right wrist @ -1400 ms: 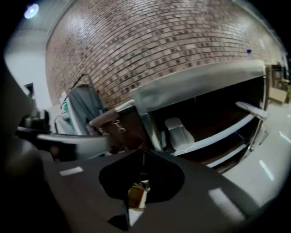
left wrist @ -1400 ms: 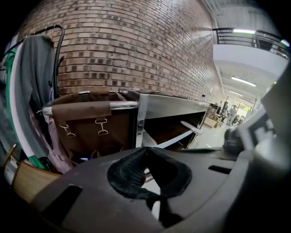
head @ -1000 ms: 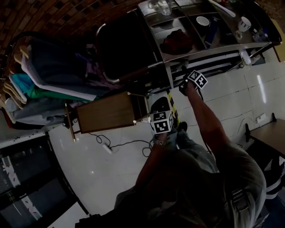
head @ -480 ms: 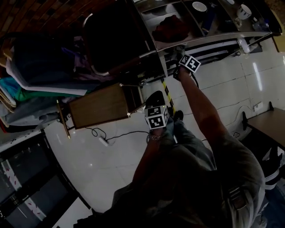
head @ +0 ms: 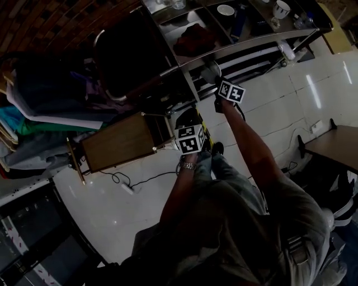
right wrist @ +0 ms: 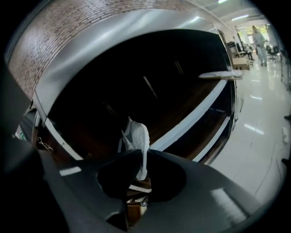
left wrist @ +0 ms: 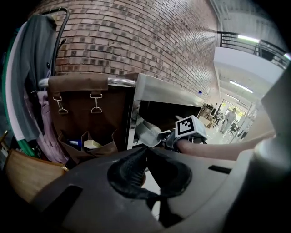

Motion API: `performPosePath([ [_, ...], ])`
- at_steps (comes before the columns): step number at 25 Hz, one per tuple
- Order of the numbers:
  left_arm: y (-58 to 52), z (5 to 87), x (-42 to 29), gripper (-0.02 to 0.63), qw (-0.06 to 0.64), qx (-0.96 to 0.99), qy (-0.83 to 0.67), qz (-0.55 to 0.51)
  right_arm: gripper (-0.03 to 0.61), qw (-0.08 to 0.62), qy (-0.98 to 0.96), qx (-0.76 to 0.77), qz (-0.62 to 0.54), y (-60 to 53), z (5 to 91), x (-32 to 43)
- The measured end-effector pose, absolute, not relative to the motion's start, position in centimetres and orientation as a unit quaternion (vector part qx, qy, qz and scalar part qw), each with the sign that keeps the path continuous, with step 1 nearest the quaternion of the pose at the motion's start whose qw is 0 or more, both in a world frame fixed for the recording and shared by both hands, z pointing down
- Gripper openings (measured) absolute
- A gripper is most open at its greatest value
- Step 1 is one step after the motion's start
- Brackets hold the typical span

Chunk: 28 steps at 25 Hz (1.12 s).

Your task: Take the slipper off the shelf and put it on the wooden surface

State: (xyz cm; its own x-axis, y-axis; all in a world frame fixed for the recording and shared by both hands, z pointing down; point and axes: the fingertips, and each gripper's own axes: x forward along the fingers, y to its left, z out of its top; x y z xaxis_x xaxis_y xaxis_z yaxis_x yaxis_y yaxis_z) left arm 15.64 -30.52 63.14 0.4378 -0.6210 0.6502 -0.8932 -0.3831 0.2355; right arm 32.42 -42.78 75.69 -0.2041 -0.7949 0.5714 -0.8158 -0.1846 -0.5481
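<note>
A grey slipper [right wrist: 136, 136] stands on edge in the dark lower level of the metal shelf [head: 246, 47]. My right gripper [right wrist: 142, 157] is closing its jaws on the slipper's rim, and the pads pinch it. In the head view that gripper [head: 219, 85] reaches to the shelf's foot, where the slipper [head: 211, 70] shows pale. The left gripper view catches the slipper [left wrist: 148, 132] beside the right marker cube. My left gripper [head: 187, 120] hangs shut and empty next to the small wooden table [head: 117, 142].
A clothes rail with hanging garments [head: 39, 106] and a brown bag [left wrist: 86, 113] stand left of the shelf. Cups, a bowl [head: 225, 9] and a dark red cloth [head: 193, 38] lie on the upper shelf. A cable [head: 134, 181] trails over the white floor. Another table [head: 335, 148] is at the right.
In the head view the shelf, the table and both grippers have slid up and to the left. My right gripper stays at the shelf's foot by the slipper.
</note>
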Motion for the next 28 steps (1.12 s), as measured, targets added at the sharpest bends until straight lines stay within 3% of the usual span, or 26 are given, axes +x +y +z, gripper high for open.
performPosePath([
  [3, -29.5, 62.9, 16.4, 0.005, 0.285, 0.803, -0.465, 0.238, 0.095, 0.002, -0.653, 0.601, 0.461, -43.2, 77.4, 31.6],
  [5, -28.8, 63.3, 16.1, 0.005, 0.29, 0.801, -0.465, 0.24, 0.255, -0.012, -0.653, 0.576, 0.491, -43.7, 79.2, 30.5],
  [7, -28.1, 63.9, 15.6, 0.005, 0.298, 0.798, -0.466, 0.239, 0.307, -0.032, -0.645, 0.568, 0.511, -44.2, 80.6, 29.9],
  [8, -27.8, 64.2, 15.4, 0.005, 0.301, 0.798, -0.465, 0.237, 0.303, -0.033, -0.642, 0.571, 0.51, -44.5, 81.0, 29.8],
  [10, -27.8, 64.8, 14.9, 0.005, 0.305, 0.798, -0.465, 0.234, 0.143, -0.02, -0.645, 0.59, 0.486, -45.2, 80.9, 30.1],
  [14, -28.4, 65.4, 13.7, 0.005, 0.307, 0.791, -0.474, 0.235, 0.049, -0.007, -0.674, 0.602, 0.428, -44.7, 77.1, 29.3],
  [20, -30.6, 63.1, 16.1, 0.005, 0.283, 0.804, -0.469, 0.231, 0.034, 0.077, -0.697, 0.622, 0.35, -39.6, 71.6, 29.7],
  [28, -29.6, 60.7, 20.2, 0.005, 0.245, 0.822, -0.452, 0.243, 0.032, 0.071, -0.668, 0.663, 0.332, -30.3, 65.8, 32.9],
])
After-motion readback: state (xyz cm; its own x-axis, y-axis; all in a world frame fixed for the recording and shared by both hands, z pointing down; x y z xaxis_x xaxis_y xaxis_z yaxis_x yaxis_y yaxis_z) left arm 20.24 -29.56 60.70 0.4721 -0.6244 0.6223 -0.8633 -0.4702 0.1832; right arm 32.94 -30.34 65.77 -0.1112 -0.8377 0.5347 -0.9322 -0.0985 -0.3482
